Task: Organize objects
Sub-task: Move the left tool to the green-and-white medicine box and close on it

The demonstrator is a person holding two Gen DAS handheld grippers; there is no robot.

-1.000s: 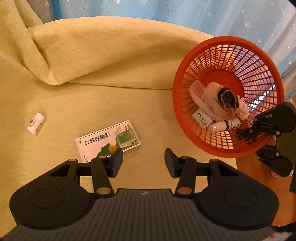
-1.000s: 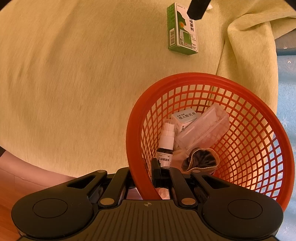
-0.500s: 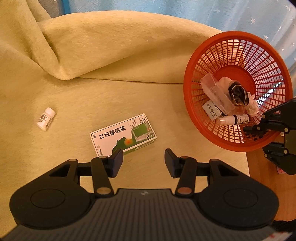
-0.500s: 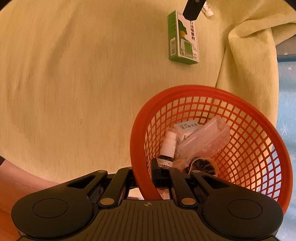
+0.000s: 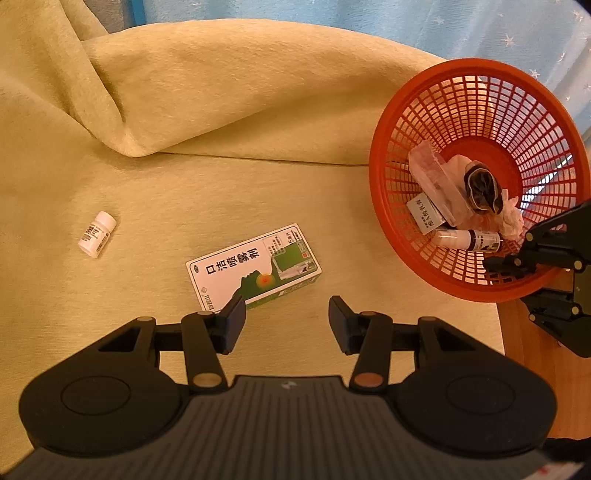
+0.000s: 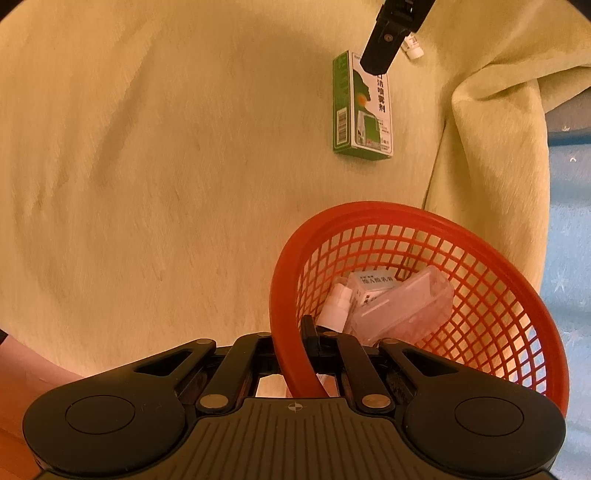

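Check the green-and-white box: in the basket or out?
Out. The green-and-white box lies flat on the yellow cloth, apart from the red basket.

A home: a table draped in a yellow-green blanket [image 5: 229, 110], with a star-patterned blue curtain [image 5: 461, 26] behind.

Yellow-green cloth [image 5: 258, 122]; on it: green/white box [image 5: 255, 267]; sm white bottle [image 5: 96, 234]; red basket [image 5: 391, 206].

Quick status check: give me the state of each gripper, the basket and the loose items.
Left gripper: open, empty, above box.
Right gripper: shut on basket rim.
Red plastic mesh basket: partly filled.
Green-and-white cardboard medicine box: lying flat on cloth.
Small white pill bottle: on its side, capped.
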